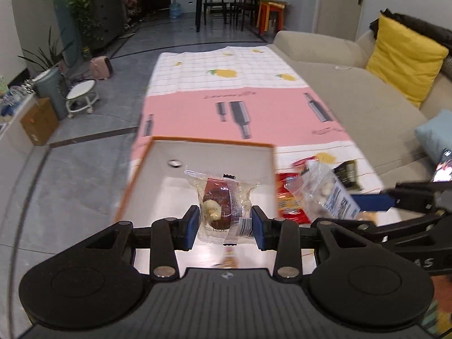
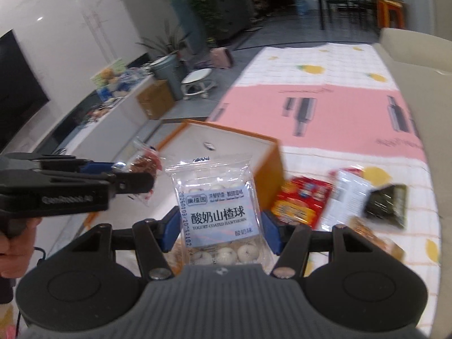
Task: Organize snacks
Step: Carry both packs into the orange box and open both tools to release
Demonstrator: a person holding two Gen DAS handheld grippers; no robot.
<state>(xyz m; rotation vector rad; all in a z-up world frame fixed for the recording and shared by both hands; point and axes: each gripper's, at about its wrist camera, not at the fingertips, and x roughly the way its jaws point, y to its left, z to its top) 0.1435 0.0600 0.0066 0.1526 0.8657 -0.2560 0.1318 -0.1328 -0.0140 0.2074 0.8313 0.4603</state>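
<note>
Cloth-covered worktop holds loose packets; box looks empty; we lift two snacks: left tongs pinching a date snack, right tongs pinching a hawthorn-ball bag.

**Table + what's lying on it**

I'm looking at a long low table w/ a cloth cover: pink band w/ grey bottle prints, white checked parts w/ yellow lemons. On it, near end: orange-rimmed open box, white inside. Just right of the box I see loose packs on the cloth: red snack pack, white pack, dark green seaweed pack. Far end of the cloth carries no items.
</note>
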